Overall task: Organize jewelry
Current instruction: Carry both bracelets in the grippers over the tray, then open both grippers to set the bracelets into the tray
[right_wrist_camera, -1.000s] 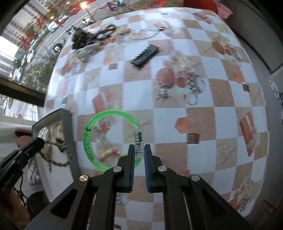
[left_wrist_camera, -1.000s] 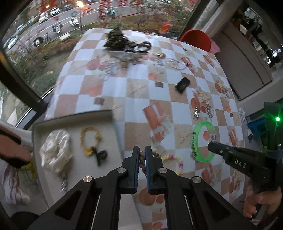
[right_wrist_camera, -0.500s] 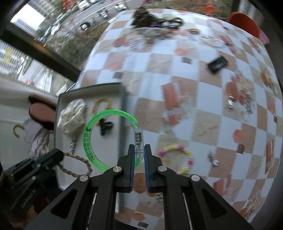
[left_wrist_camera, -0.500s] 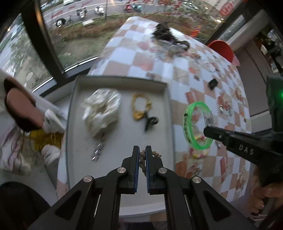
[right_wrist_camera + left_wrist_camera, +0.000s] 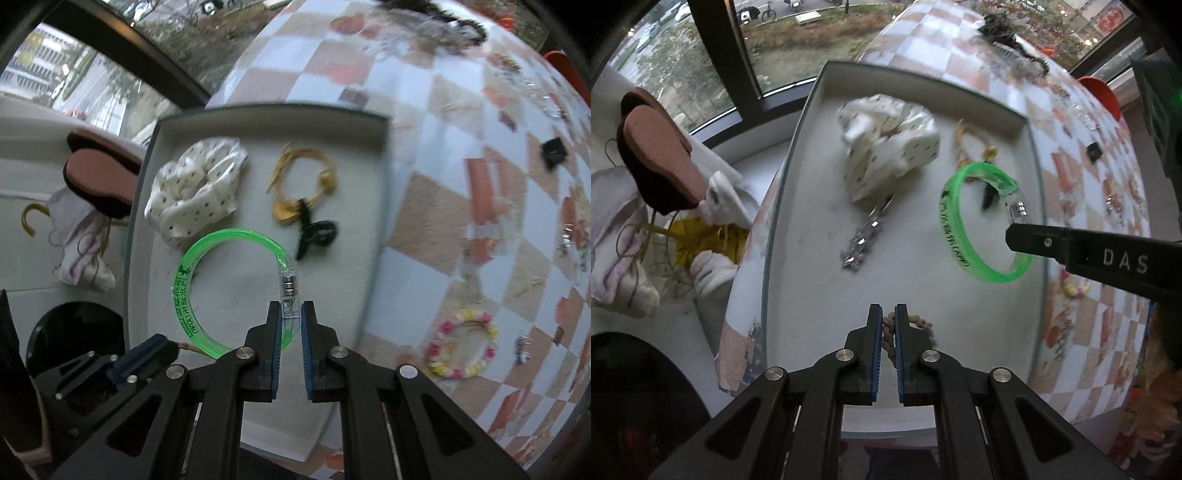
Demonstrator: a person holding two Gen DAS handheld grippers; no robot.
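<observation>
A grey tray (image 5: 798,122) (image 5: 376,206) sits on the checkered table. In it lie a white dotted scrunchie (image 5: 886,140) (image 5: 195,188), a yellow bracelet with a black charm (image 5: 306,188) (image 5: 967,147) and a silver pendant (image 5: 862,240). My left gripper (image 5: 888,325) is shut on a brown braided bracelet (image 5: 916,323) over the tray's near part. My right gripper (image 5: 288,321) is shut on the clear clasp of a green bangle (image 5: 192,295) (image 5: 955,236), held over the tray.
A beaded flower bracelet (image 5: 461,347) lies on the table (image 5: 424,199) right of the tray. A black clip (image 5: 554,151) and a pile of more jewelry (image 5: 1008,33) lie farther back. A window and clutter are left of the table.
Both grippers have swung left from the table to over the tray, each carrying its bracelet. The green bangle now hangs above the tray floor.
</observation>
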